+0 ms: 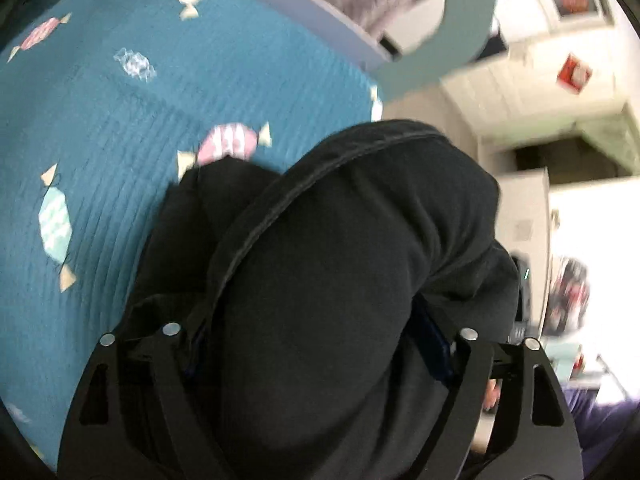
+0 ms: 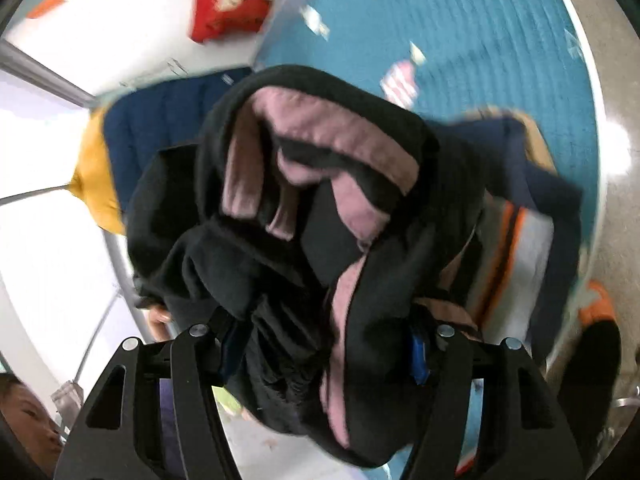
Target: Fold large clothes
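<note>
1. Black garment [image 1: 320,272]: one, bulky, with a raised seam. It fills the centre and lower half of the left wrist view and hides most of what lies beyond it. In the right wrist view it is a bunched mass with pink lining folds, centre frame.
2. Left hand-held gripper [image 1: 320,344]: one, at the bottom of its view. Black cloth bulges between its two fingers and presses on both, so it is clamped on the garment with the fingers set wide.
3. Right hand-held gripper [image 2: 320,344]: one, at the bottom of its view. It is clamped on gathered black and pink cloth, which covers the blue pads [image 2: 418,356] in part.
4. Teal quilted bedspread [image 1: 120,140]: one, upper left of the left wrist view and upper right of the right wrist view. Candy motifs on it: six plain in the left wrist view.
5. Blue and yellow garment [image 2: 160,120]: one, left of centre in the right wrist view, behind the black bundle.
6. Striped garment [image 2: 516,240], navy with orange and white bands: one, right of centre, partly covered by the black cloth.
7. Red item [image 2: 224,12]: one, top of the right wrist view, blurred.
8. Person's face: lower left corner of the right wrist view.
</note>
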Available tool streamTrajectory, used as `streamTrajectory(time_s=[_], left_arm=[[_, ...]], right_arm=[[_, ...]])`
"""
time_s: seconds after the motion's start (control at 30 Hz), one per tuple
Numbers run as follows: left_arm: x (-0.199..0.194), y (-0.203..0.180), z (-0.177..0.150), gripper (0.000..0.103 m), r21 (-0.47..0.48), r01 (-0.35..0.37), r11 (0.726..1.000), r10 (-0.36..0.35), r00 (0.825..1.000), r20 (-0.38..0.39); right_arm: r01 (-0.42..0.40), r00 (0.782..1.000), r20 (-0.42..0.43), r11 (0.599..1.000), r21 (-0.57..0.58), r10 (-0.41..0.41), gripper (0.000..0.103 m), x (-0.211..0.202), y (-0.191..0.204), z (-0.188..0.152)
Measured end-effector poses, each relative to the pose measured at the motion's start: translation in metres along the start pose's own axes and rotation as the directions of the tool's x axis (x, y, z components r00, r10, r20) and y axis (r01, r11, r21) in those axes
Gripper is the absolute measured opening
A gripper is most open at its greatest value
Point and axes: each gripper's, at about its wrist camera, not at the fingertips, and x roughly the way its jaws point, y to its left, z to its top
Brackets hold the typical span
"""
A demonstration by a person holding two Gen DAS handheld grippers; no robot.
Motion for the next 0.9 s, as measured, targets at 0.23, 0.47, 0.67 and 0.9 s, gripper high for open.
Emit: streamTrajectory(time_s=[0.23, 0.47, 0.67, 0.9], left_arm=[[-0.001, 0.001, 0.044, 0.086, -0.120, 0.005, 0.993, 0.001, 0.999, 0.052], [0.021, 0.015, 0.037, 0.089, -0.153, -0.046, 0.987, 0.053, 0.998, 0.038], [0.028, 0.008, 0.043, 0.090, -0.135, -0.057, 0.989, 0.061, 0.998, 0.031], [0.015, 0.001, 0.033, 0.090, -0.099, -0.023, 0.995, 0.029, 0.998, 0.054]], right_arm=[[0.053, 0.999, 0.001, 0.998, -0.040, -0.053, 0.060, -0.008, 0.032, 0.038], [0.230, 0.965, -0.138, 0.973, 0.024, -0.225, 0.078, 0.001, 0.003, 0.048], [0.420, 0.901, -0.017, 0.884, -0.202, -0.432, 0.079, -0.036, 0.053, 0.026], [0.546, 0.822, 0.237, 0.599, -0.586, -0.518, 0.079, 0.002, 0.137, -0.043]])
